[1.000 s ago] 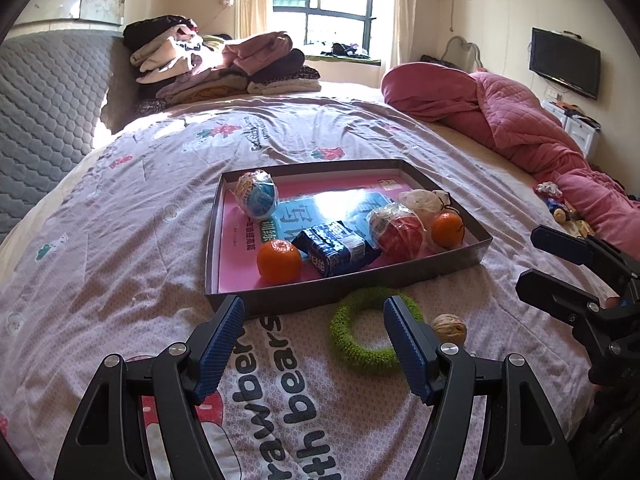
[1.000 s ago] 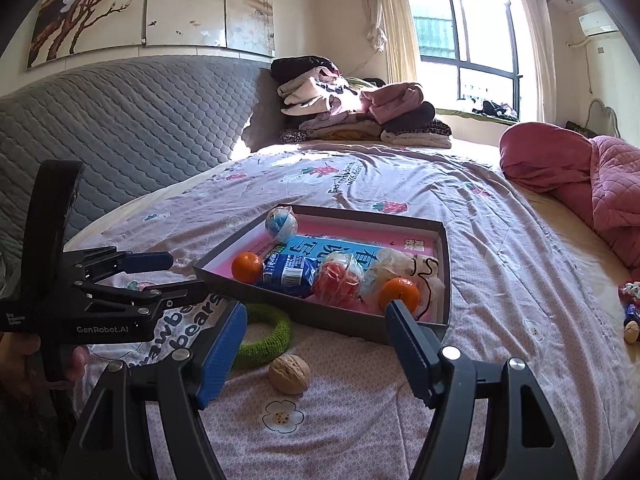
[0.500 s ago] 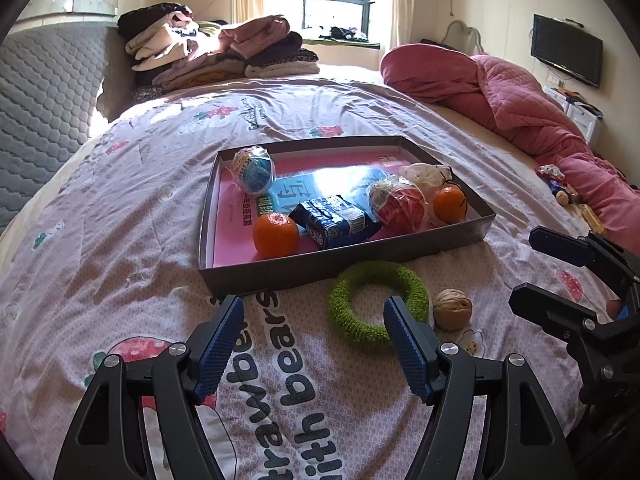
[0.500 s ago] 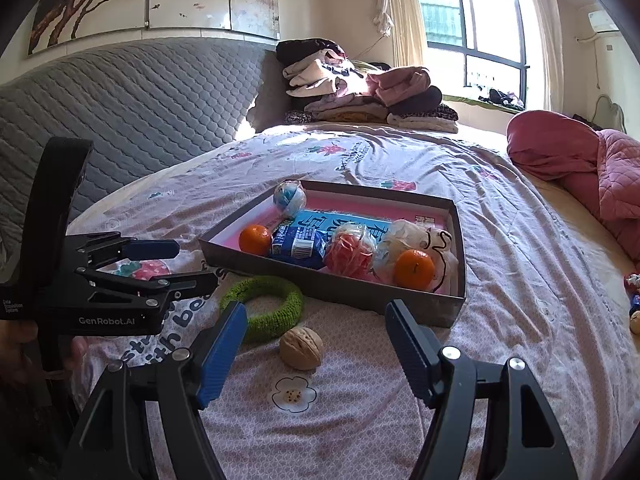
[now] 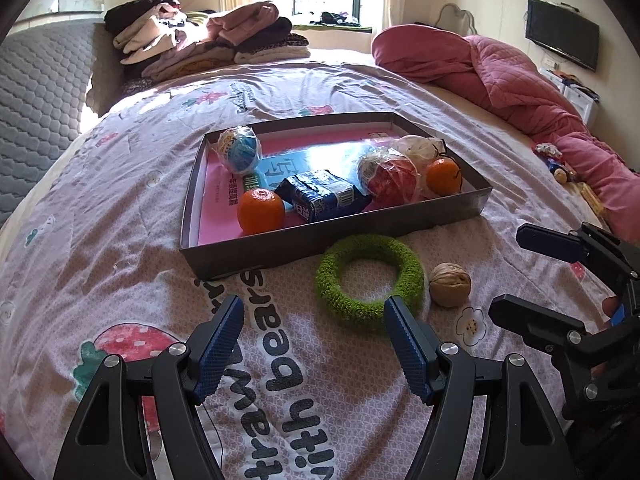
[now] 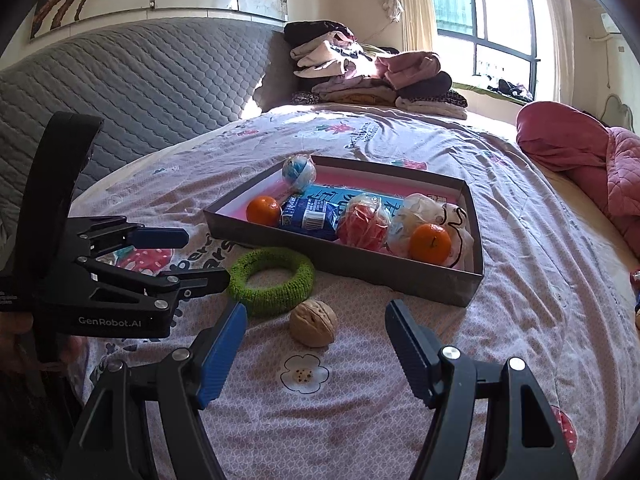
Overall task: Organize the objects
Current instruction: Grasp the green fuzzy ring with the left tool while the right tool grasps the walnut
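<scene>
A shallow grey box with a pink floor lies on the bed. In it are two oranges, a blue carton, a blue wrapped ball and a red wrapped ball. A green fuzzy ring and a walnut lie on the sheet before the box. My left gripper is open, just short of the ring. My right gripper is open with the walnut between its fingertips, not touching.
Folded clothes are piled at the head of the bed. A pink quilt lies along the right side, with small toys by it. A grey padded headboard stands at the left.
Both grippers have moved forward and lower toward the ring and the walnut, which now look larger and nearer. Both stay open.
</scene>
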Demonstrator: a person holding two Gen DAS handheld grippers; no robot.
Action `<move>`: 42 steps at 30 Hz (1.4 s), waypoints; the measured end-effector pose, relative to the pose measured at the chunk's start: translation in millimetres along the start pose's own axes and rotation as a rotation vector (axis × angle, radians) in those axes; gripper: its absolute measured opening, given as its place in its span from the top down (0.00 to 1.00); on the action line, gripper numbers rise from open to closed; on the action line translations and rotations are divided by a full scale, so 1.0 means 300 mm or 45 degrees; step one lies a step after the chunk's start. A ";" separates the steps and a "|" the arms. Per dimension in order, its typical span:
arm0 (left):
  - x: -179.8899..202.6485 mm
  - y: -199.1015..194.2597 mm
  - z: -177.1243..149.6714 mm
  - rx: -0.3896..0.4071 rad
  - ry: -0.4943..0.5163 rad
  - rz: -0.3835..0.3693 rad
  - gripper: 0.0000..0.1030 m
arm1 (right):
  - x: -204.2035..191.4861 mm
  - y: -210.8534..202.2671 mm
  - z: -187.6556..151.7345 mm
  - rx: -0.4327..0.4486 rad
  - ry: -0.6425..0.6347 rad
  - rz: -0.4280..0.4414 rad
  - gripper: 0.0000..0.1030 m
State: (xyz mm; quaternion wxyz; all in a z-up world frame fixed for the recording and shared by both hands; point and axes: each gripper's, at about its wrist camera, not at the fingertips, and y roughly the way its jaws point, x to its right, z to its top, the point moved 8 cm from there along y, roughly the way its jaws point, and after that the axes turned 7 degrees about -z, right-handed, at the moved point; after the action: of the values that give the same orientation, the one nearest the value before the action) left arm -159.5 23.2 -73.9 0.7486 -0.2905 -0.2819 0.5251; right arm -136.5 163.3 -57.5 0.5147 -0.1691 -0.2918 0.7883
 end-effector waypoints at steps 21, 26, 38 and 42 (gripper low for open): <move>-0.028 0.097 0.018 -0.057 -0.037 0.032 0.28 | -0.021 0.069 -0.045 -0.051 -0.061 -0.052 0.31; -0.038 0.125 0.021 -0.077 -0.047 0.041 0.28 | -0.019 0.099 -0.055 -0.079 -0.058 -0.058 0.31; -0.050 0.184 0.024 -0.113 -0.080 0.025 0.28 | 0.002 0.148 -0.064 -0.133 -0.027 -0.053 0.42; -0.044 0.194 0.025 -0.119 -0.069 0.021 0.31 | -0.005 0.154 -0.063 -0.136 -0.032 -0.045 0.44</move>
State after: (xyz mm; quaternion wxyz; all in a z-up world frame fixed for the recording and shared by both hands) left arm -204.9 27.9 -112.9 0.7220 -0.3130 -0.3240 0.5251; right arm -158.2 153.6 -101.4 0.5151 -0.1813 -0.3430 0.7643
